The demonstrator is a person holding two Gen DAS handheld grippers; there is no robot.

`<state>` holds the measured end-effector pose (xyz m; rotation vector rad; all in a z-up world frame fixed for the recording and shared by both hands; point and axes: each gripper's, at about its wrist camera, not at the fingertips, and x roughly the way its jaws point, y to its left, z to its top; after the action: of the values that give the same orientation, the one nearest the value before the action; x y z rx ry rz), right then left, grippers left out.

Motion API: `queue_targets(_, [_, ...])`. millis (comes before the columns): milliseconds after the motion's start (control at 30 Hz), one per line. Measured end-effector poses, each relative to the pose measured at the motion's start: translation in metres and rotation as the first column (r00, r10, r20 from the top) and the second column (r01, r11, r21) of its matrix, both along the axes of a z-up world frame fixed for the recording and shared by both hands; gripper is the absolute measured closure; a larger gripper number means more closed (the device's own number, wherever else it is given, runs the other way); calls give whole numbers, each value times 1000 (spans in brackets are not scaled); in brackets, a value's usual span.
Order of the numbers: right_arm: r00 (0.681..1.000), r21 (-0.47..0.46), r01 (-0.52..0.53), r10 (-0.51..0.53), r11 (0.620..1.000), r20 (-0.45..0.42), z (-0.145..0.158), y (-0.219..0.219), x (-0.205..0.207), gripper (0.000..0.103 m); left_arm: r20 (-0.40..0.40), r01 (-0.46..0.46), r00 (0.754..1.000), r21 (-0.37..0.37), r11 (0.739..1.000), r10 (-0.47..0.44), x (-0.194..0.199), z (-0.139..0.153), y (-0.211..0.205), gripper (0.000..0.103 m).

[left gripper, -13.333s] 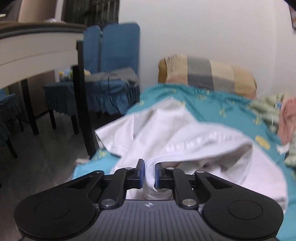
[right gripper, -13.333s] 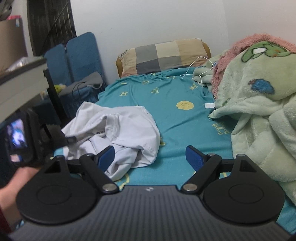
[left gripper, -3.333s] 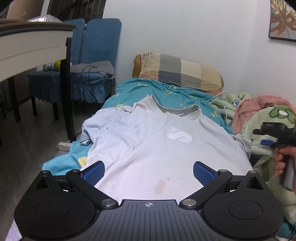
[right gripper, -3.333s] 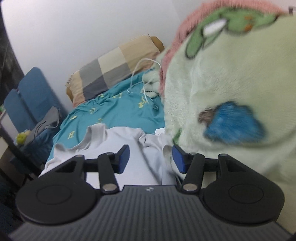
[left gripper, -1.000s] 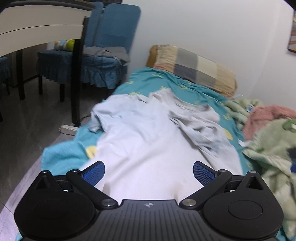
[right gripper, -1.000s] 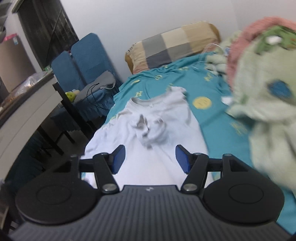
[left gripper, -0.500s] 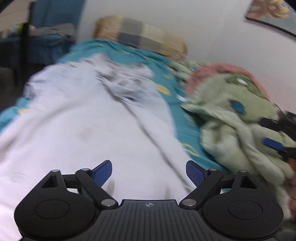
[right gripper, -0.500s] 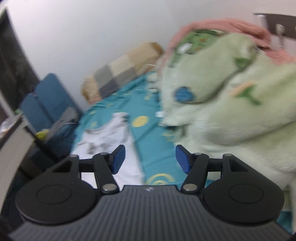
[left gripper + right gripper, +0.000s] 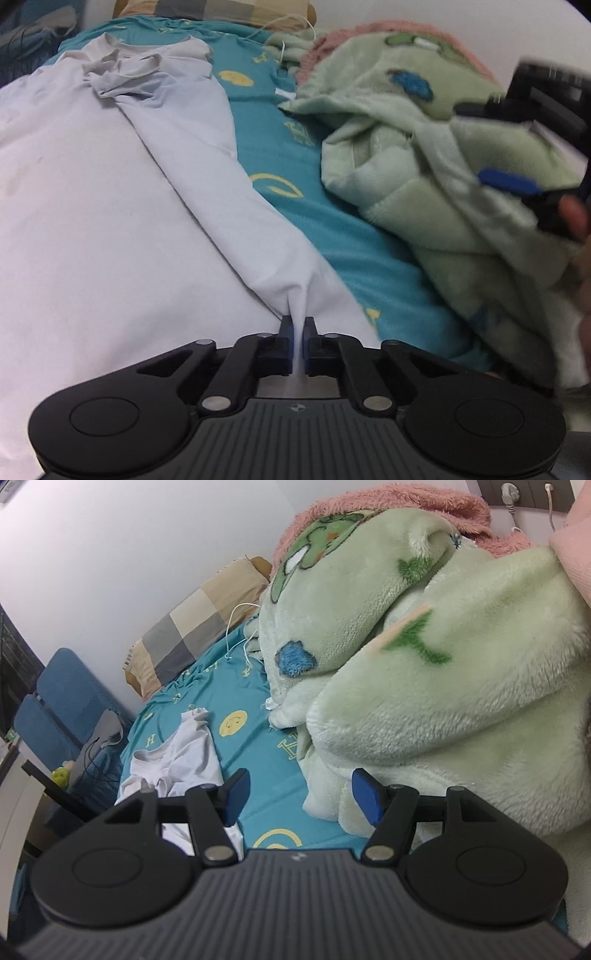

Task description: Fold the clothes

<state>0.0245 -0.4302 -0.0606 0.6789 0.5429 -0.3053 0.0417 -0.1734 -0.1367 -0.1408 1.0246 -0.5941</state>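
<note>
The white T-shirt [image 9: 96,206] lies spread over the left part of the teal bedsheet [image 9: 369,254], its collar bunched toward the checked pillow [image 9: 207,9] at the head of the bed, and its right side is doubled in along a long diagonal crease. The shirt's left edge runs out of the left wrist view, so how close it comes to the side of the bed cannot be told there. The left gripper [image 9: 297,328] has just closed, and its jaws now pinch a small peak of the shirt's cloth at the near end of that crease, close to the hem. Right of the shirt's folded edge a bare strip of sheet runs up the bed, narrowing between the shirt and the green fleece blanket [image 9: 436,155], which is heaped along the right side. In the right wrist view the right gripper [image 9: 299,794] hangs with its jaws wide apart and nothing between them, over that bare strip, its right finger just beside the blanket's lower fold. In the left wrist view this gripper is a blurred shape at the right edge, partly cut off by the frame. The blanket hides the bed's right edge entirely.
</note>
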Motion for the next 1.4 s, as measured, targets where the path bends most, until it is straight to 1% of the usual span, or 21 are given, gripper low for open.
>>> queue_targets(100, [1000,3,-4,4,1000,-10,-1,3,1,39,-57,-34,998,-104,994,29,4,14,33,100])
queue_targets(167, [1000,3,-8,8,1000,-17,-1,4,2,39,-105,-85,992,-139,987,70,9,18,60,100])
queue_targets(267, [1000,3,-9,9,1000,-30,-2,6,4,39,-140,-157,980,-99,983,143,17,15,91,100])
queue_targets(400, [999,-2,-14,14,1000,-50,-3,10,8,39,-165,-164,973,-15,986,160,27,-4,100,97])
queue_targets(433, [998,-6,-18,18,1000,-54,-4,12,9,39,-162,-163,974,-11,987,159,26,-5,99,97])
queue_targets(467, [998,-10,-22,22,1000,-57,-4,13,9,39,-153,-155,976,-4,988,153,26,-3,97,93])
queue_targets(500, [998,-13,-27,26,1000,-59,-4,14,10,39,-138,-144,980,3,990,143,25,-1,93,85])
queue_targets(533, [998,-15,-31,30,999,-60,-3,14,10,39,-116,-135,984,11,991,135,24,4,91,80])
queue_targets(567, [998,-15,-35,34,999,-60,-3,14,10,39,-85,-131,987,25,991,133,22,11,89,70])
queue_targets(633, [998,-12,-39,38,999,-57,-3,15,11,39,6,-132,991,61,989,132,11,28,79,55])
queue_targets(667, [998,-13,-39,39,999,-54,-2,15,11,39,62,-120,991,60,991,116,2,38,74,51])
queue_targets(733, [998,-15,-40,39,999,-49,-2,15,12,39,164,-78,984,54,996,68,-14,55,60,37])
queue_targets(833, [998,-20,-45,44,999,-44,-1,15,12,39,238,52,969,74,996,-68,-31,57,24,34])
queue_targets(900, [998,-28,-46,45,999,-43,0,15,12,39,253,135,955,99,986,-156,-38,50,-1,34])
queue_targets(1000, [998,-25,-40,39,999,-42,-1,13,11,39,235,233,936,149,961,-263,-41,26,-32,36])
queue_targets(1067, [999,-21,-34,33,999,-43,-2,11,10,39,239,231,931,200,952,-276,-40,15,-41,40])
queue_targets(1133, [998,-18,-30,30,999,-47,-4,9,11,39,228,209,939,219,953,-258,-34,5,-40,69])
queue_targets(1167, [998,-17,-31,30,999,-49,-5,9,12,39,200,184,954,197,963,-224,-29,3,-35,95])
queue_targets(1200, [998,-17,-31,30,999,-52,-6,9,12,39,172,159,967,174,972,-189,-24,1,-29,100])
queue_targets(1300, [998,-21,-40,38,999,-58,-7,10,14,39,166,78,982,49,996,-85,-25,29,6,101])
queue_targets(1400, [997,-25,-48,47,999,-59,-7,11,15,39,122,-6,992,-95,995,18,-37,66,55,101])
